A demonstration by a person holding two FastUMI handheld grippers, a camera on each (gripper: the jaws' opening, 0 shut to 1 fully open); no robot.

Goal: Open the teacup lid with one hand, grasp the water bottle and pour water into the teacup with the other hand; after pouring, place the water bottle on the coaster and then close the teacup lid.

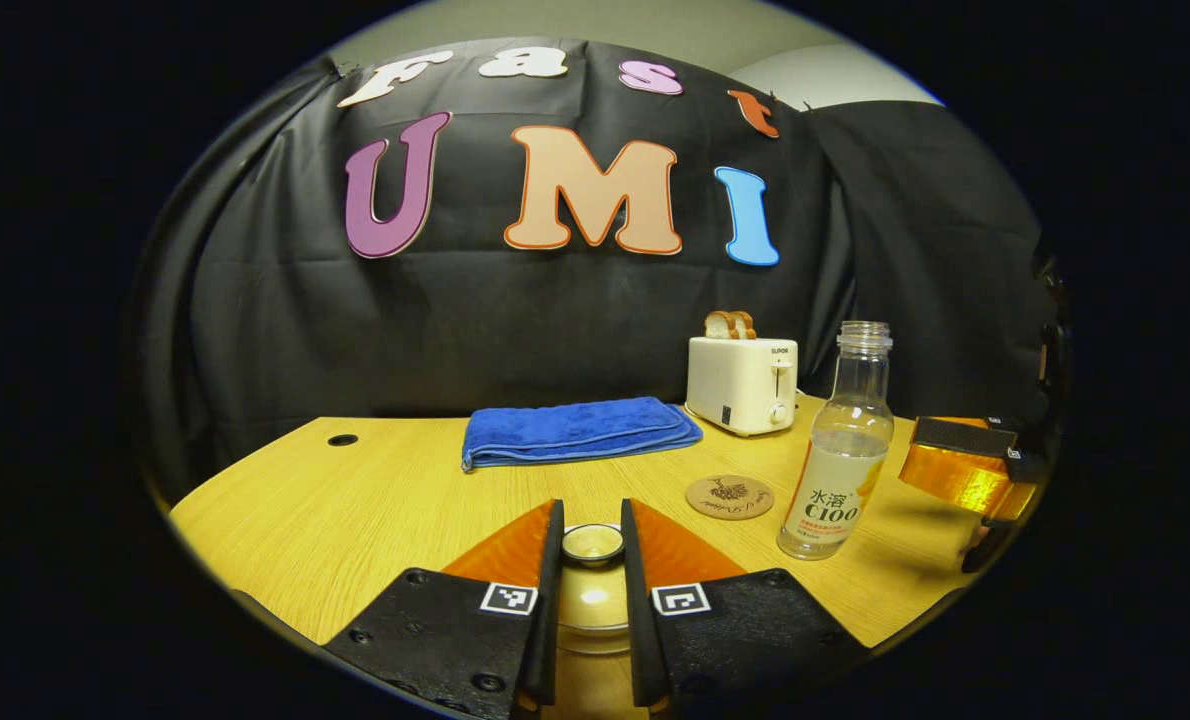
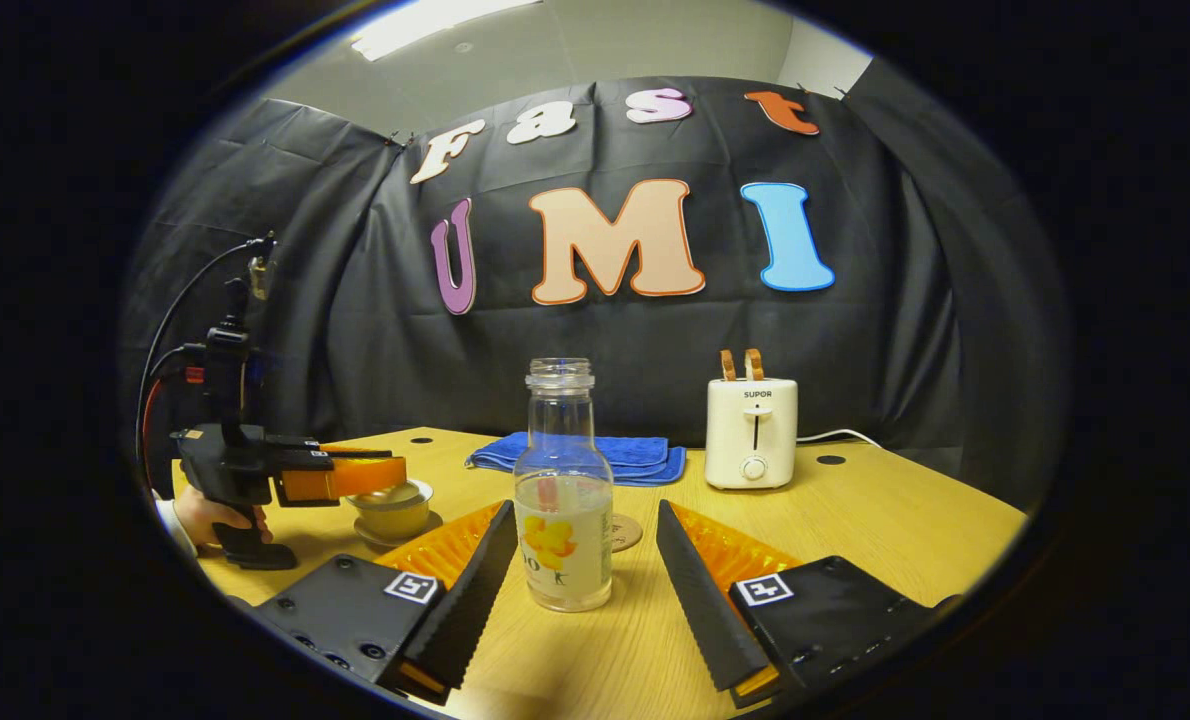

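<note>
On the table (image 1: 355, 500), seen in the left gripper view, the coaster (image 1: 729, 496) was parked at 9 o'clock of the water bottle (image 1: 845, 450), touching nothing. Toaster (image 1: 743, 384) and towel (image 1: 575, 430) were lined up behind, around 12, with the teacup (image 1: 592, 590) nearest.

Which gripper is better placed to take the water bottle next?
Right. The right gripper is open with the water bottle standing between its fingers, while the left gripper is closed around the teacup lid knob.

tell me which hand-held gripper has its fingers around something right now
The left hand-held gripper: its fingers flank the teacup lid's knob. The right hand-held gripper stands open, the water bottle between its fingers untouched.
</note>
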